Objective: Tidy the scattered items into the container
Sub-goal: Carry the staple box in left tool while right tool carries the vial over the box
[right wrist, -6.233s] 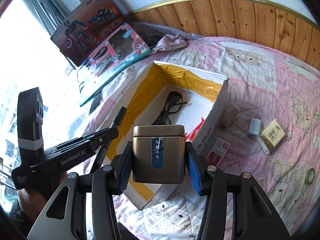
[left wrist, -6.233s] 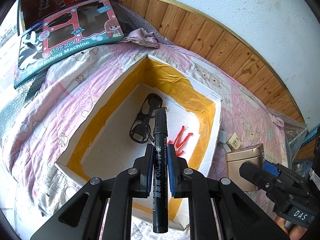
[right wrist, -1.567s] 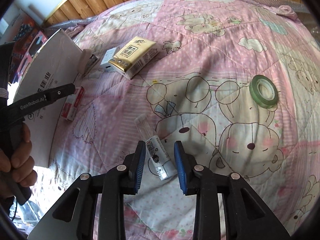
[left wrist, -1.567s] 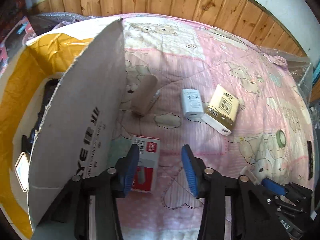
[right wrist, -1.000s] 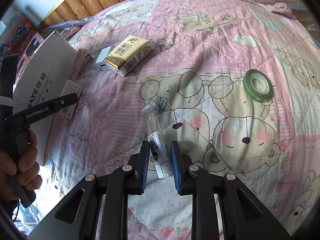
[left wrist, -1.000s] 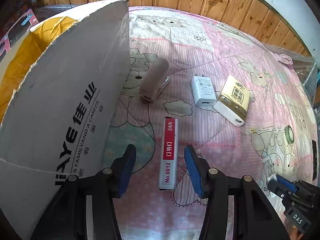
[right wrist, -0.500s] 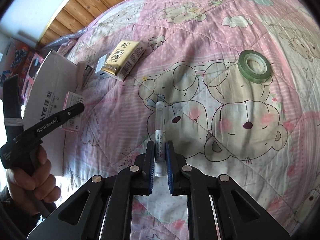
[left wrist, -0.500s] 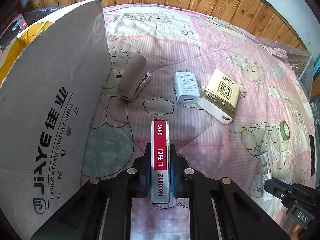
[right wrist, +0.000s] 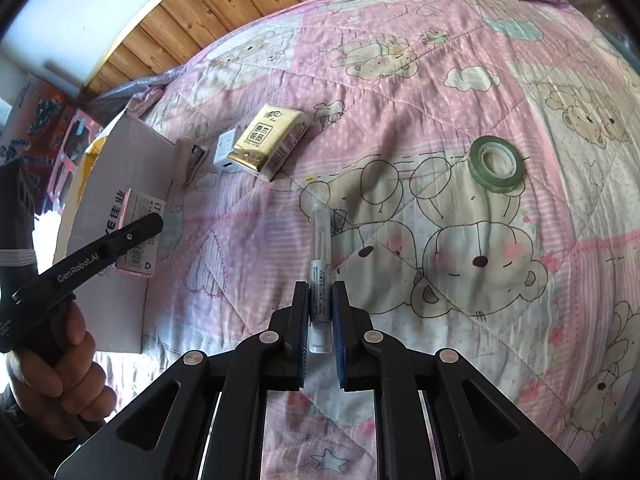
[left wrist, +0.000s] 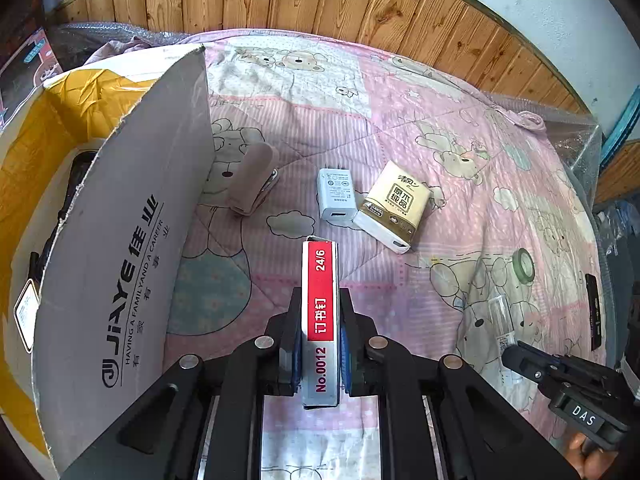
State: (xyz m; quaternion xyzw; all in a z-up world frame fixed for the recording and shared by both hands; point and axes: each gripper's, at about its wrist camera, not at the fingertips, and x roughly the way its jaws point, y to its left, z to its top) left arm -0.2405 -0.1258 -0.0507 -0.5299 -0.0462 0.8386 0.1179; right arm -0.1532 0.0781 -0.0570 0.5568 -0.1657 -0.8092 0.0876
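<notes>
Cardboard box (left wrist: 120,248) wall left of staple box (left wrist: 320,320); charger (left wrist: 336,196), tissue pack (left wrist: 394,210) beyond.

A red and white staple box (left wrist: 320,320) reads "24/6", "订书钉" and "No.0012" along its upper edge. The grey outer wall of the cardboard box (left wrist: 120,264) bears "JiAYE", "佳业" and "HAVING A FAMILY AND A CAREER" (with a smaller Chinese line too small to read). A gold tissue pack (left wrist: 396,204) shows "原木纯品". The black right gripper (left wrist: 508,354) carries a tag reading "DAS". In the right wrist view, the left gripper (right wrist: 154,222) has "GenRobot.AI" printed along its finger. Print on the white charger (left wrist: 337,195) is illegible.
</notes>
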